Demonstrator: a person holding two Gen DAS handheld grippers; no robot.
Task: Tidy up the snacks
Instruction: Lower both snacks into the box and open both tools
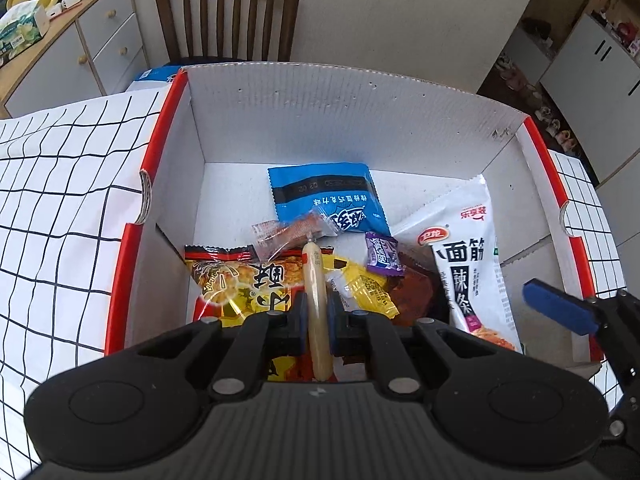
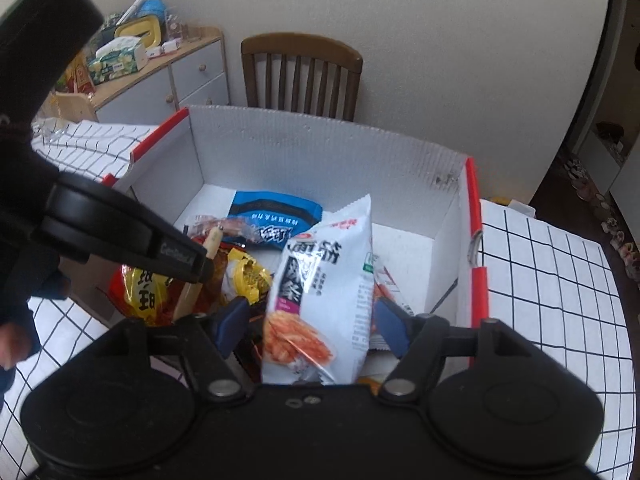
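Note:
A white cardboard box with red rims [image 1: 280, 120] [image 2: 320, 148] holds several snacks. My left gripper [image 1: 318, 308] is shut on a pale sausage stick [image 1: 316, 300], held upright over the box's near left part. The stick also shows in the right wrist view [image 2: 196, 280]. Below it lie a yellow-red noodle bag [image 1: 228, 284], a blue packet [image 1: 328, 196], a small purple candy [image 1: 382, 258] and a yellow sachet [image 1: 368, 288]. My right gripper [image 2: 312, 320] is open. A white spicy-strip bag [image 2: 320, 280] [image 1: 468, 264] stands between its fingers, untouched.
The box sits on a table with a white black-grid cloth [image 1: 60, 200] [image 2: 552, 280]. A wooden chair [image 1: 228, 12] [image 2: 300, 76] stands behind the box. A drawer cabinet with clutter [image 1: 72, 40] is at the far left.

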